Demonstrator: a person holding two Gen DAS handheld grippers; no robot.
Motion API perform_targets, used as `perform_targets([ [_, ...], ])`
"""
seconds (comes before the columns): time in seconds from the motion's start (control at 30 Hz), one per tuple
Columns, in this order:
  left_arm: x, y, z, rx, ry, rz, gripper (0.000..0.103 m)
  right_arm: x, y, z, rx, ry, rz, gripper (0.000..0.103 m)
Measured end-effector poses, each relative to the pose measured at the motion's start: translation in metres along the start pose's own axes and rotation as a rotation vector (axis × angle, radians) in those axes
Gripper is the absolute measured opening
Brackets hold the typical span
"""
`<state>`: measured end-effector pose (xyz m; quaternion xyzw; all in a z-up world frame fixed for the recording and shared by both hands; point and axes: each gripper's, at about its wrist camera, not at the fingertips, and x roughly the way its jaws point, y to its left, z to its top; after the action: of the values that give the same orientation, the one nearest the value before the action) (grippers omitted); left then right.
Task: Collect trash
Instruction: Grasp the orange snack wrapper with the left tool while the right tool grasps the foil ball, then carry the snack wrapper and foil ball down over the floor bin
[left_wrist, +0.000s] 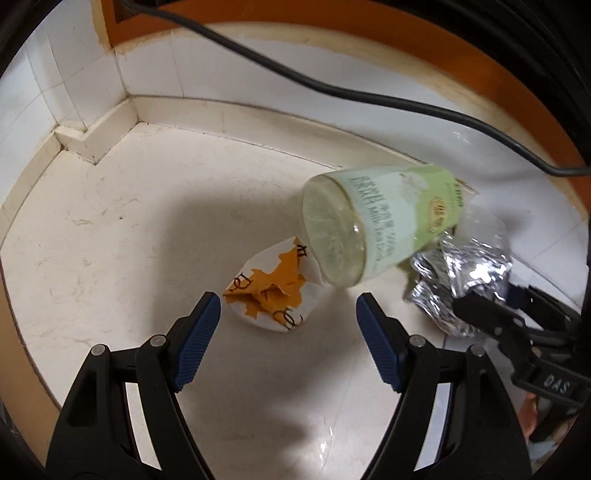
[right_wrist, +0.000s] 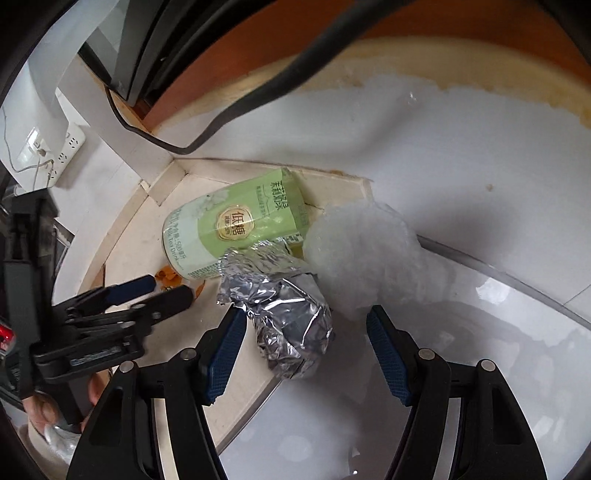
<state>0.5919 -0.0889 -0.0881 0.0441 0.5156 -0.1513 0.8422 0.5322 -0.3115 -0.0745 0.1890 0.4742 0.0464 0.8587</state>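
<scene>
Two grippers work over the pale floor (left_wrist: 110, 258): the left gripper (left_wrist: 288, 321) spreads wide just before an orange-and-white paper scrap (left_wrist: 271, 291); the green-labelled bottle (left_wrist: 373, 229) lies beside it; the right gripper (right_wrist: 306, 332), jaws wide, straddles crumpled foil (right_wrist: 288, 314).

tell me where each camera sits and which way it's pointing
Left wrist: on the left gripper, looking down along its open fingers at the floor corner: orange-and-white paper scrap, lying green milk tea bottle; the right gripper shows at right.
Right wrist: on the right gripper, open, facing the crumpled foil, with the left gripper at left.
Shared: bottle, foil.
</scene>
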Motion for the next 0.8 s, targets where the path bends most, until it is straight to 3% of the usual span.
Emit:
perform_targets([
  [0.07,0.005,0.003,0.0,-0.027,-0.011,-0.003,0.069,0.002,0.001,-0.001,-0.013,-0.003,0.0,0.052],
  [0.1,0.007,0.004,0.001,-0.035,-0.012,-0.003,0.062,0.003,0.002,-0.001,-0.02,0.0,0.001,0.044],
  [0.13,0.008,0.005,0.001,-0.039,-0.012,0.002,0.058,0.003,0.002,-0.002,-0.024,-0.001,0.01,0.042],
  [0.2,0.009,0.006,-0.001,-0.035,-0.024,0.022,0.051,0.001,0.005,-0.003,-0.037,-0.012,-0.005,0.042],
  [0.33,0.001,0.007,-0.01,-0.037,-0.057,0.009,0.05,-0.001,0.013,-0.008,-0.066,-0.019,-0.018,0.041],
  [0.5,-0.013,-0.001,-0.032,-0.013,-0.044,0.005,0.049,-0.018,0.015,-0.024,-0.054,-0.018,-0.002,0.041],
  [0.8,-0.082,-0.027,-0.096,0.042,-0.048,-0.045,0.049,-0.083,0.021,-0.079,-0.051,-0.013,0.02,0.041],
])
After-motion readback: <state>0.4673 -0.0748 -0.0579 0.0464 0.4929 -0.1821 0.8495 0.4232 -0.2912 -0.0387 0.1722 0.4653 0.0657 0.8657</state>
